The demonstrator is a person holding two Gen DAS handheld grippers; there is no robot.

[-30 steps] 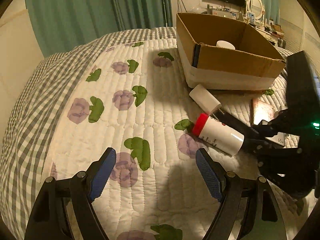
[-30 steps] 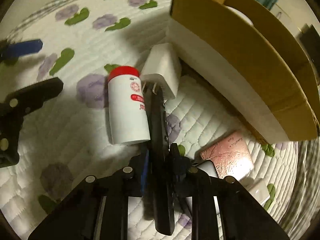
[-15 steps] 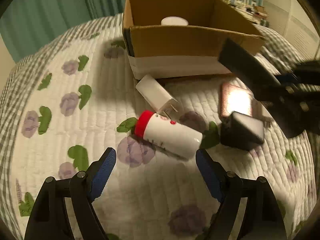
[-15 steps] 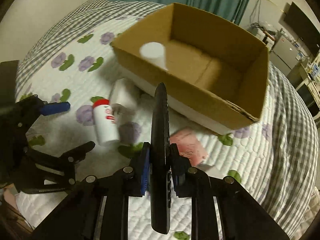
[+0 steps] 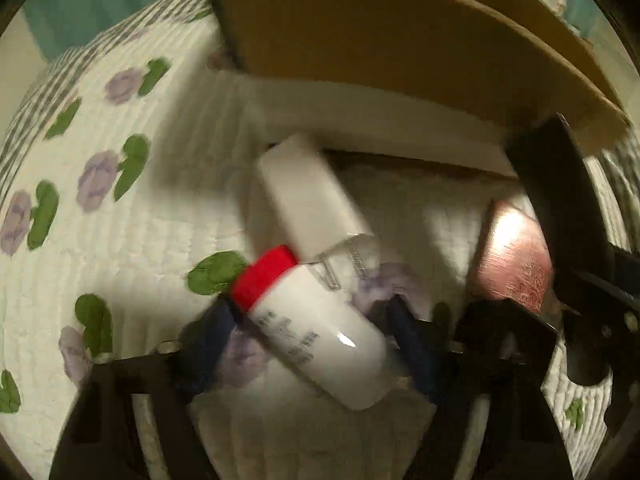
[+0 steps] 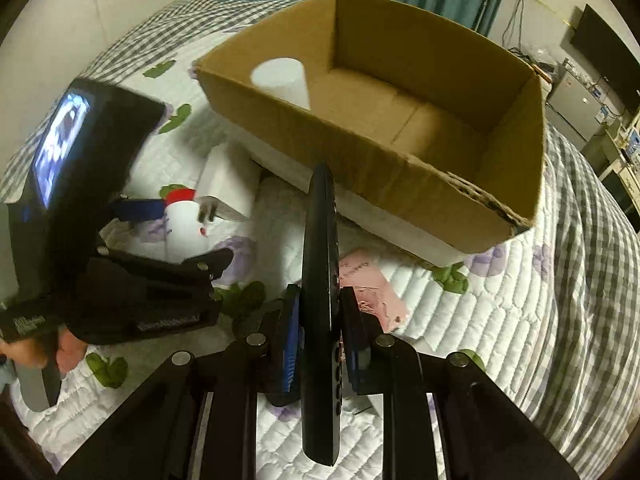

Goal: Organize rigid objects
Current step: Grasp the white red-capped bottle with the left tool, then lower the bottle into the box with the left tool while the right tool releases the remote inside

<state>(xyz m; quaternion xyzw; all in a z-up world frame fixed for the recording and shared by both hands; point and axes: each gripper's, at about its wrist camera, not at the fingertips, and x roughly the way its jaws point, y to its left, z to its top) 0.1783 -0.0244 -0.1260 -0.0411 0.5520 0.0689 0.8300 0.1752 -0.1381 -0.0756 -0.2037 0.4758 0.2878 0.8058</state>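
Since a second ago the left gripper (image 5: 308,332) has come down over the white bottle with the red cap (image 5: 320,332), which then lay well ahead of it on the bed quilt (image 5: 120,240). Its jaws have just been closing, and the bottle now lies between the blue pads (image 5: 214,336); blur hides whether they press on it yet. The bottle's label carries dark print, too smeared to read.

Just beyond the bottle's cap, ahead of this gripper, lies a white charger plug (image 5: 312,204), its metal prongs toward the bottle. Farther ahead stands the cardboard box (image 5: 400,52). To the gripper's right lies a pink card (image 5: 512,256).

The right gripper (image 6: 320,336) is clamped shut on a flat black remote (image 6: 320,264), held edge-on. A second ago it sat low among the things on the bed; it has since risen, so the open cardboard box (image 6: 440,152) now lies ahead of it, with a white round container (image 6: 282,78) in the box's far left corner. The pink card (image 6: 368,284) lies just right of the remote, its writing too small to read.
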